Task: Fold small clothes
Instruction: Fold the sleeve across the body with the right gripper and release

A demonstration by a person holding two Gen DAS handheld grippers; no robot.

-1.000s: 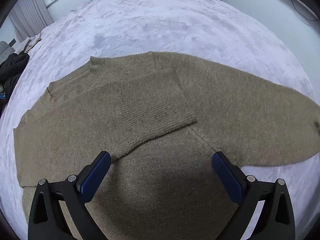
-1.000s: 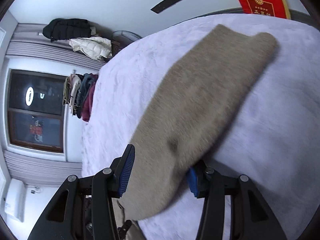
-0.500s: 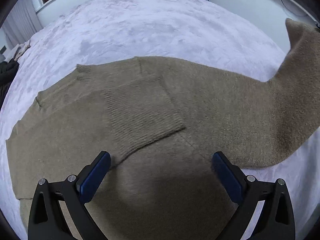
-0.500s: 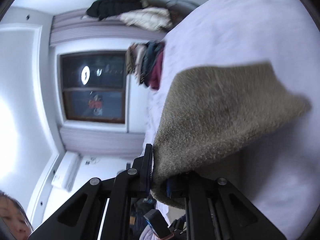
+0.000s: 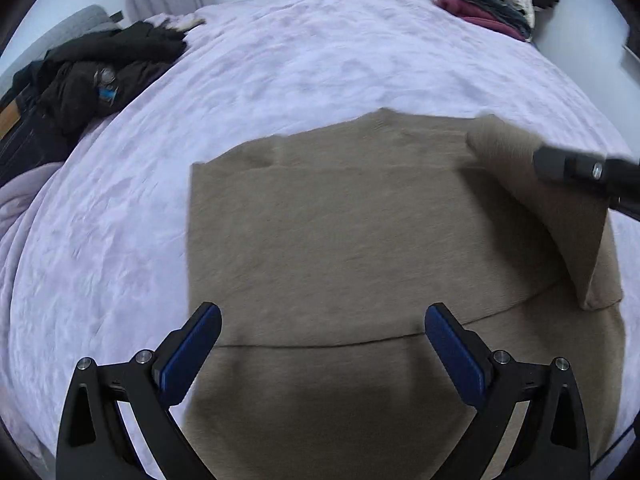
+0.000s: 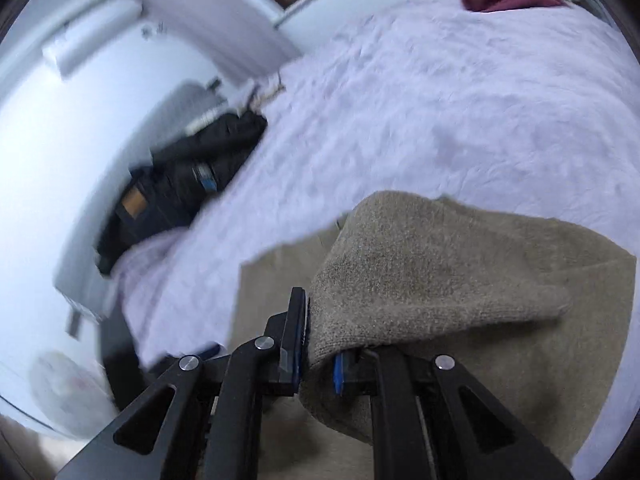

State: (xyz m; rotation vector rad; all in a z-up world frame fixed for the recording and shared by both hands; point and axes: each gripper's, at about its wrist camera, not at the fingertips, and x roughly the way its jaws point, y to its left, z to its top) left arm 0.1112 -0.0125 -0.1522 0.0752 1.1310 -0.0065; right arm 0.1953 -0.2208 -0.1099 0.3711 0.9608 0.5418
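Note:
A tan knit sweater [image 5: 340,240] lies flat on the lilac bed cover [image 5: 300,60], its body smooth and squared on the left side. My left gripper [image 5: 324,320] hovers open above the sweater's lower part, with nothing between its blue pads. My right gripper [image 6: 320,344] pinches the cuff end of the sweater's sleeve [image 6: 440,264], which drapes across the body. Its jaws are opening slightly, with the cuff still pressed between the pads. In the left wrist view the right gripper [image 5: 538,160] comes in from the right edge, holding the lifted sleeve [image 5: 532,208] over the sweater's right side.
A pile of black clothing [image 5: 92,76] lies at the bed's far left edge. A stack of folded clothes [image 5: 488,4] sits at the far right corner. Lilac cover stretches between them beyond the sweater. A white wall and curtain stand behind.
The right gripper shut on the sleeve's end, rolled over and carried it from the outstretched side across the sweater's body. The left gripper swung sideways over the sweater, staying open.

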